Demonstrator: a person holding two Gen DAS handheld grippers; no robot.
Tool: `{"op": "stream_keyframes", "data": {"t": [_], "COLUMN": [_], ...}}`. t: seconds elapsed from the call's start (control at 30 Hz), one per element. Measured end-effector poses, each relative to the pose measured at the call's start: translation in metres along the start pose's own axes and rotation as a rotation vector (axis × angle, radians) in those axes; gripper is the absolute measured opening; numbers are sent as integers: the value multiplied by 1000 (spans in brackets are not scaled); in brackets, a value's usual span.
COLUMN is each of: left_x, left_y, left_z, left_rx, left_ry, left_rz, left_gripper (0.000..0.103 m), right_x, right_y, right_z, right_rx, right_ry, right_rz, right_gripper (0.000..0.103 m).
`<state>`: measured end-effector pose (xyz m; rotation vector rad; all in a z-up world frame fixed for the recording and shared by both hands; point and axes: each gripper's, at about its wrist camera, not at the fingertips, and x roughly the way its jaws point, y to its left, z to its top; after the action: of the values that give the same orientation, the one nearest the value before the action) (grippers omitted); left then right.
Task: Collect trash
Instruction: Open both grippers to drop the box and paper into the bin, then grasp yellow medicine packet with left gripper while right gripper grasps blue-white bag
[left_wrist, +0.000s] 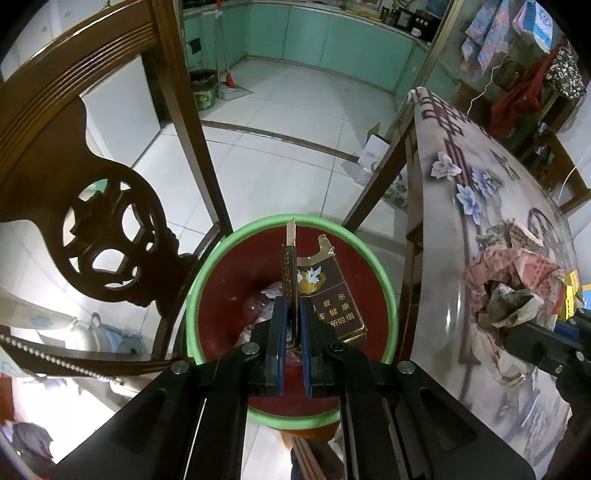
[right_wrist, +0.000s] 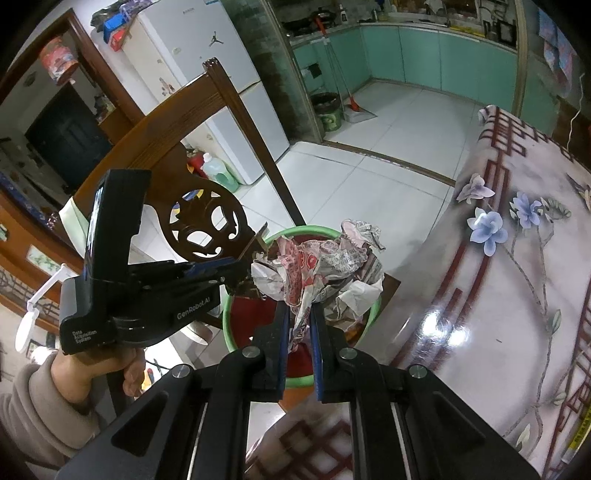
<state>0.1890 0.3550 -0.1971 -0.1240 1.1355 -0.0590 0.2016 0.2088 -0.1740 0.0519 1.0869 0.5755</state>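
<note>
trash rides in both tools: the left gripper (left_wrist: 291, 314) pinches a flattened cigarette pack (left_wrist: 325, 295) over the green-rimmed bin (left_wrist: 384, 280), the right gripper (right_wrist: 300, 325), at its 3 o'clock, clamps crumpled newspaper (right_wrist: 332, 266), apparently ready for dropping in.

Glossy cardboard cigarette pack (left_wrist: 325, 295), crumpled matt newspaper (right_wrist: 332, 269), polished wooden chair (left_wrist: 92, 206), glossy tablecloth (right_wrist: 517, 295).
</note>
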Motion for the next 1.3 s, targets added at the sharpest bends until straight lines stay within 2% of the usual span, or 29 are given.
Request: {"op": "stream_keyframes", "data": {"t": [0.3,0.33,0.37,0.4,0.47,0.53,0.77,0.93,1.13,1.3], "left_x": [18,19,19,17,11,4,-28,-50,-58,-61], "left_y": [10,10,11,12,12,13,5,-24,-74,-123], "left_z": [3,4,5,5,6,6,-2,-15,-34,-50], "left_rx": [1,2,2,0,-4,-9,-23,25,108,188], "left_ry": [34,39,38,29,3,-17,-74,-98,-81,-61], "left_rz": [36,48,51,49,50,56,18,-34,-103,-142], "left_gripper": [7,8,18,25,50,59,60,60,60,60], "right_x": [0,-1,-1,-2,-2,-2,-29,-69,-124,-176], "right_y": [2,2,2,2,1,0,-4,-22,-74,-143], "right_z": [0,0,0,0,0,0,-12,-42,-102,-150], "right_rx": [-7,-6,-4,-1,4,11,27,57,163,265], "right_ry": [-18,-24,-29,-34,-42,-39,-78,-117,-127,-129], "right_rz": [6,8,8,12,22,15,11,-59,-205,-324], "right_gripper": [9,13,22,26,26,27,27,27,27,27]}}
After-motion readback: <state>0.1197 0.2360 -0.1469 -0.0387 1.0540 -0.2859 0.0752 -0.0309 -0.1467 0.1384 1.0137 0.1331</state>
